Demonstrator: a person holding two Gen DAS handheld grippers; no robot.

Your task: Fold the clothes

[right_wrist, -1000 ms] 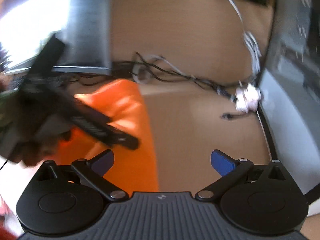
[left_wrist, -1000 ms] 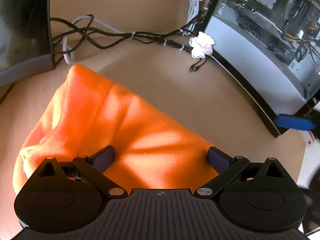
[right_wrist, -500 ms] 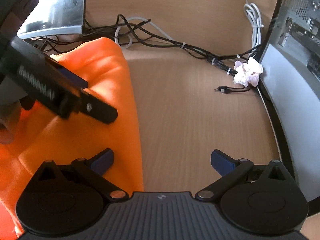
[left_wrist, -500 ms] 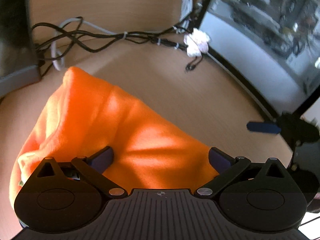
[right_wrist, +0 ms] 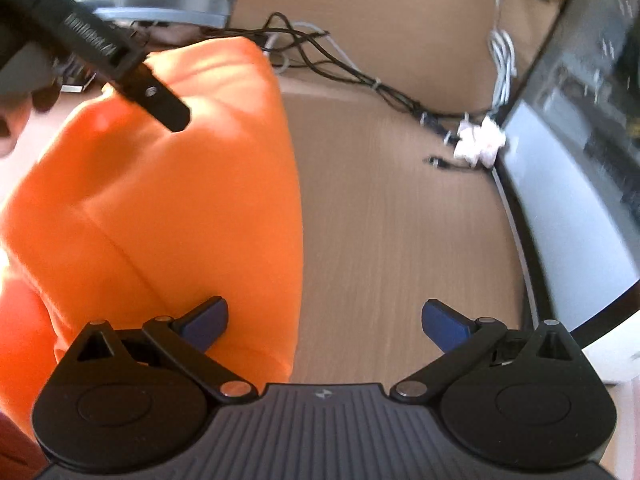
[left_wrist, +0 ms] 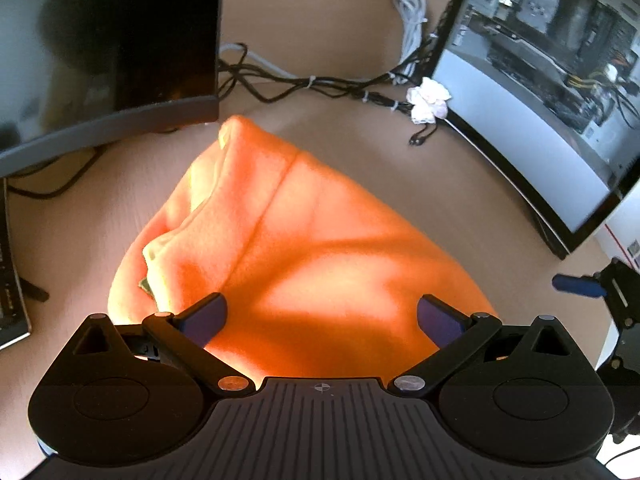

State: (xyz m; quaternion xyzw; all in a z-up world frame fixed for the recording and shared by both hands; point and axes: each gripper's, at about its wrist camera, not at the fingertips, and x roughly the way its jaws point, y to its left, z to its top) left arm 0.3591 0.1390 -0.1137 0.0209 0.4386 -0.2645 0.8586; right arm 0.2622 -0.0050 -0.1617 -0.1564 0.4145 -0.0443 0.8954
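On the desk (left_wrist: 460,184), orange garment (left_wrist: 304,248) lies lengthwise toward the monitor (left_wrist: 100,60)

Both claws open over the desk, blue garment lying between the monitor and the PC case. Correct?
Not quite: the garment is orange, not blue, as both wrist views show. Only the finger pads are blue. The rest holds: the left claw and right claw are both open, and the garment lies on the desk between the monitor and the PC case.
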